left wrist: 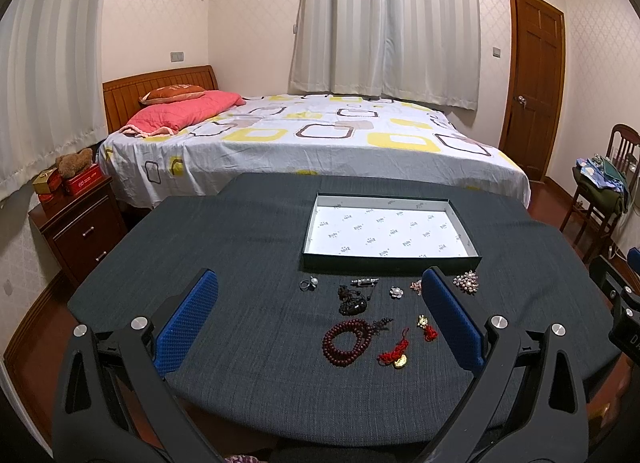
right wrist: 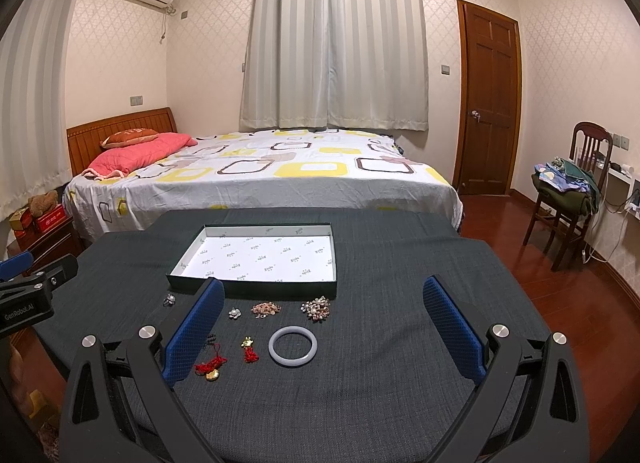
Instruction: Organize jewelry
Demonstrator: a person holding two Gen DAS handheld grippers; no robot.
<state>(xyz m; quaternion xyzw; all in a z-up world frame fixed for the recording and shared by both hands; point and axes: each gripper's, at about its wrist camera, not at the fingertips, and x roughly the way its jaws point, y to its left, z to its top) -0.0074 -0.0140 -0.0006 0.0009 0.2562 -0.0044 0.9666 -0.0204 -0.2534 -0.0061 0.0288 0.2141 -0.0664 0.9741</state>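
Left wrist view: the left tool (left wrist: pixel 320 319) is hovering low over the dark grey fabric-covered surface (left wrist: pixel 224 247), its blue ridged pads (left wrist: pixel 188 323) spread wide and gripping nothing. Between the pads the jewelry is lying loose on the cloth: a dark red wooden bead bracelet (left wrist: pixel 347 341) coiled nearest the camera, a red knotted cord charm with a gold ingot (left wrist: pixel 395 355) just right of it, a small gold charm with a red tassel (left wrist: pixel 426 326) beside the right pad, a black carved pendant (left wrist: pixel 352 301) behind the beads, a pearl ring (left wrist: pixel 309 283), a silver bar clip (left wrist: pixel 365 282), a small white flower brooch (left wrist: pixel 396 292) and a large pearl cluster brooch (left wrist: pixel 466 282) outside the right pad. The shallow dark-walled rectangular box with white printed lining (left wrist: pixel 390 263) is sitting just behind this row, holding nothing. A bed with a white and yellow patterned sheet (left wrist: pixel 304 135) is standing beyond the surface. Right wrist view: the right tool (right wrist: pixel 324 319) is likewise hanging above the cloth with jaws spread apart, grasping nothing. A pale translucent bangle (right wrist: pixel 293 345) is lying flat between its pads, with a pink beaded brooch (right wrist: pixel 266 309) behind it. The other tool's black body is showing at the left edge.
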